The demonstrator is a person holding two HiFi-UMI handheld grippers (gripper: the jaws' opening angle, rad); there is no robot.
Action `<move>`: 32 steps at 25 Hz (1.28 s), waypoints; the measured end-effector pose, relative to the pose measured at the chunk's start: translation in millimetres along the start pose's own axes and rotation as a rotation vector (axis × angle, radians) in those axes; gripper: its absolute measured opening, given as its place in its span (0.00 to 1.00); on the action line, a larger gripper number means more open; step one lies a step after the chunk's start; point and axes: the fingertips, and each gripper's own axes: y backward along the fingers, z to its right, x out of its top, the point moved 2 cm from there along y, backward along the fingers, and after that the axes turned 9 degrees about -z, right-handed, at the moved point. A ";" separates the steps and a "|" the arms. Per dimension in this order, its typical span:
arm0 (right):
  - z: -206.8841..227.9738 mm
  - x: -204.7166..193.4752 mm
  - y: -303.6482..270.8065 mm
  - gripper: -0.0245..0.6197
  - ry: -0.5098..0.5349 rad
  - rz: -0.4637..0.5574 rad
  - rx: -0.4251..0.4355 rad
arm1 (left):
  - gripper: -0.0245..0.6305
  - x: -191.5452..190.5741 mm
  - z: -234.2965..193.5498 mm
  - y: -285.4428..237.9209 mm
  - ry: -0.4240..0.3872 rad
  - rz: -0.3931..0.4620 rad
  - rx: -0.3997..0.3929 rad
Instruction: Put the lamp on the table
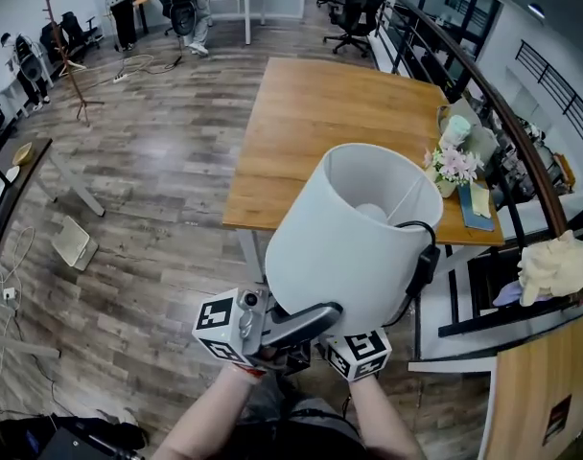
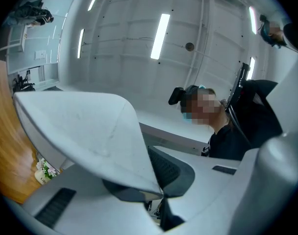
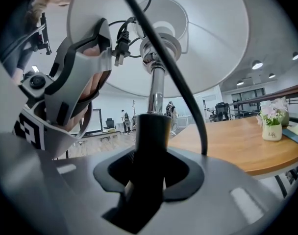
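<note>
White drum-shaded, chrome-stemmed lamp [image 1: 354,238]: left gripper [image 2: 148,177] is clamping shade rim, right gripper [image 3: 149,165] is clamping stem; advisable keeping it upright while setting on wooden tabletop [image 1: 320,132].

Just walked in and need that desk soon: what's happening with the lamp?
A person holds a white-shaded lamp in two handheld grippers. The left gripper is clamped on the shade at its rim, the right gripper on the black-and-chrome stem. The lamp is in the air, short of the wooden table, not yet set down.
</note>
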 end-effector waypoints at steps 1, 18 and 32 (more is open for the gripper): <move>2.6 4.2 -4.8 0.28 -0.005 -0.007 0.000 | 0.06 2.9 -6.6 0.8 -0.003 0.006 0.006; 123.9 30.2 -125.7 0.28 -0.022 -0.029 -0.087 | 0.05 48.4 -166.8 10.4 0.068 -0.047 -0.054; 183.7 58.9 -223.3 0.27 -0.019 -0.052 -0.132 | 0.04 79.8 -269.8 39.4 0.137 -0.085 -0.066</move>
